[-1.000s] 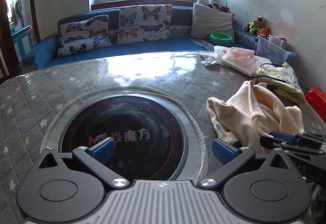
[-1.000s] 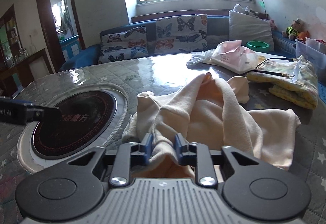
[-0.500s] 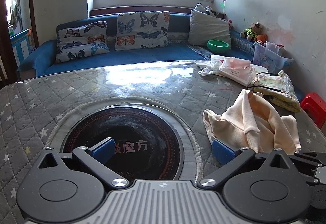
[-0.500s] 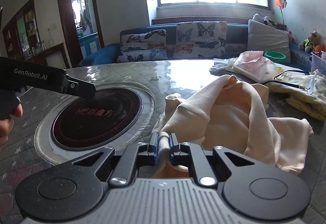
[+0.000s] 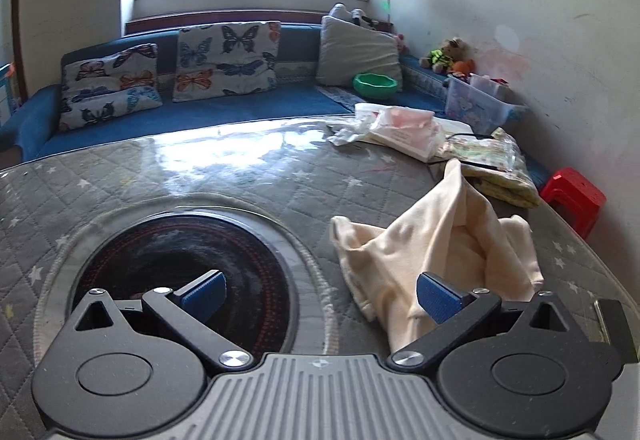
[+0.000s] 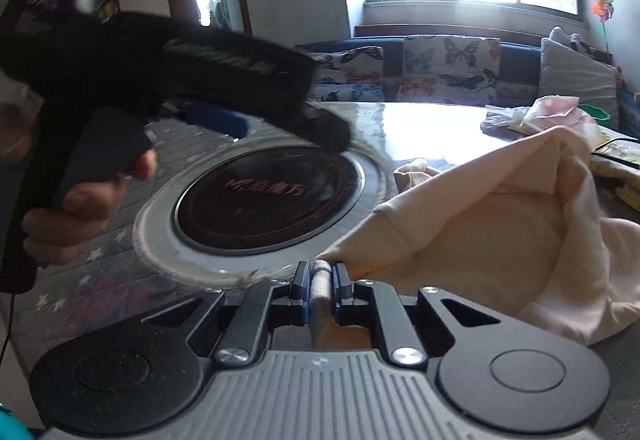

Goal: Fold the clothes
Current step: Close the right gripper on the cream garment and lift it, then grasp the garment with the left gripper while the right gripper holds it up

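Observation:
A cream garment (image 5: 440,240) lies bunched on the grey quilted table (image 5: 200,176), right of the round black hob (image 5: 188,272). My left gripper (image 5: 320,296) is open, its blue pads wide apart; the right pad (image 5: 438,298) sits against the garment's near edge, with nothing clamped. In the right wrist view my right gripper (image 6: 321,282) is shut on a rolled hem of the cream garment (image 6: 500,224), which lifts and stretches away to the right. The left gripper's black body (image 6: 180,80), held by a hand (image 6: 72,208), crosses the upper left of that view.
Folded and bagged clothes (image 5: 404,128) and a floral bundle (image 5: 496,164) lie at the table's far right. A blue sofa with butterfly cushions (image 5: 224,60) runs behind. A red stool (image 5: 572,196) stands off the right edge.
The right gripper's jaws closed tight on the garment's hem and pulled it leftwards, raising the cloth. The left gripper swung right, bringing the garment nearer its right pad.

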